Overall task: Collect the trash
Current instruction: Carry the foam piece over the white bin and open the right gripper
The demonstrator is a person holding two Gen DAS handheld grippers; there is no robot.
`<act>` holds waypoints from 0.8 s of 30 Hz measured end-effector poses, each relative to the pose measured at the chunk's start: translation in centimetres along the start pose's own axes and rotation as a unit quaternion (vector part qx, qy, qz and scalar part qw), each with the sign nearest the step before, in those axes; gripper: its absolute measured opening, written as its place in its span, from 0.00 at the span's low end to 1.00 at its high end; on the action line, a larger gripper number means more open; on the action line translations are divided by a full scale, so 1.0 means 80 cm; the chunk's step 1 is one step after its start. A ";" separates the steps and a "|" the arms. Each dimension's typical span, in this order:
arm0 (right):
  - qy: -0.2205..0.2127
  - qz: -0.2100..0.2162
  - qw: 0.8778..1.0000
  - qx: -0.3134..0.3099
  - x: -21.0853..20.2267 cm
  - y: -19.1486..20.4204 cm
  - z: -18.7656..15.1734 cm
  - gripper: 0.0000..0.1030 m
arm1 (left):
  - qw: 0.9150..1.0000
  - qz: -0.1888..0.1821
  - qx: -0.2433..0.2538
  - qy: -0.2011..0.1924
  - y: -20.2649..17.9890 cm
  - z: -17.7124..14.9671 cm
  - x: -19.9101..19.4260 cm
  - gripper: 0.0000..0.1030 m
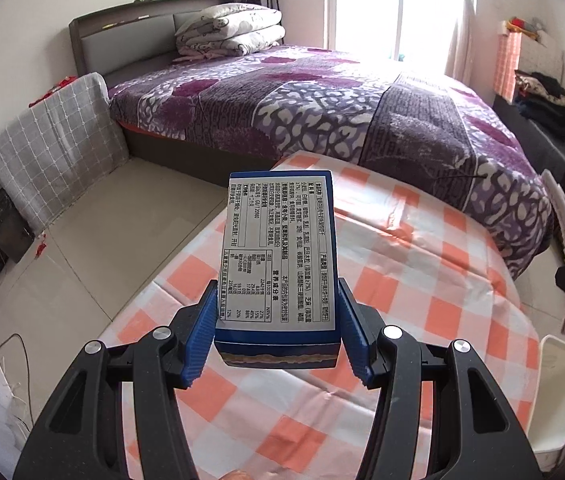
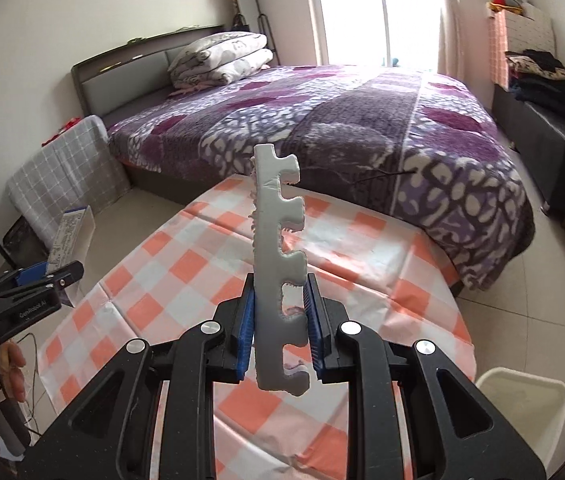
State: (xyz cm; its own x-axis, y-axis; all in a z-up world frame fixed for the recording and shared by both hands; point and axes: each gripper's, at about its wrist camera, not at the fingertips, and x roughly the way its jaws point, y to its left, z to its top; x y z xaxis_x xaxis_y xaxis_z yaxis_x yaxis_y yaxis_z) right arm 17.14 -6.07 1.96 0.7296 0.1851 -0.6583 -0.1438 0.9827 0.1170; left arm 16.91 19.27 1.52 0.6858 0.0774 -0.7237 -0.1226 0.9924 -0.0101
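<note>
Left wrist view: the left gripper is clamped on a blue carton, pads pressing its two narrow sides near the bottom end, so the carton's long axis runs forward along the fingers with the printed label facing up. It hangs clear above the checked tablecloth, not touching it. A white bin stands at the tablecloth's right edge, to the right of and below the carton.

In the right wrist view, the right gripper is closed tight on a grey foam strip with notched edges, its long axis also pointing away along the fingers, the lower end poking out behind the pads. It too is held above the tablecloth. The white bin sits just off the cloth's right side, nearer this hand than the left one. I judge the bin to be the drop point, though its inside is hidden here; both pieces would have to travel rightward and tip end-first.
</note>
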 end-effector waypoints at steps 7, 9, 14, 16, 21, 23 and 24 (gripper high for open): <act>0.000 -0.047 0.997 0.056 -0.033 -0.074 -0.037 0.22 | 1.000 -0.018 -0.017 -0.014 -0.073 -0.023 -0.017 0.54; -0.002 -0.059 0.996 0.068 -0.041 -0.093 -0.047 0.22 | 1.000 -0.020 -0.010 -0.018 -0.096 -0.029 -0.019 0.54; 0.001 -0.082 0.991 0.108 -0.055 -0.145 -0.069 0.22 | 0.999 -0.027 0.023 -0.040 -0.150 -0.041 -0.029 0.54; 0.005 -0.082 0.987 0.138 -0.062 -0.171 -0.072 0.22 | 0.998 -0.033 0.029 -0.043 -0.168 -0.043 -0.032 0.54; -0.004 -0.104 0.977 0.188 -0.083 -0.222 -0.077 0.22 | 0.997 -0.052 0.045 -0.042 -0.212 -0.049 -0.036 0.54; -0.004 -0.113 0.973 0.203 -0.088 -0.237 -0.080 0.22 | 0.996 -0.061 0.054 -0.043 -0.228 -0.051 -0.038 0.54; -0.003 -0.119 0.970 0.211 -0.092 -0.245 -0.082 0.22 | 0.995 -0.066 0.059 -0.044 -0.237 -0.053 -0.040 0.54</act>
State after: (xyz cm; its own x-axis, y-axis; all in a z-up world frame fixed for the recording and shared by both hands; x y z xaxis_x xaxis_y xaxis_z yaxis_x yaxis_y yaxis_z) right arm 10.23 -26.76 -0.39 0.7128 -0.0479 -0.6997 0.3144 0.9137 0.2576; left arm 13.97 -0.22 1.12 0.7508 -0.0514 -0.6585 0.0541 0.9984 -0.0162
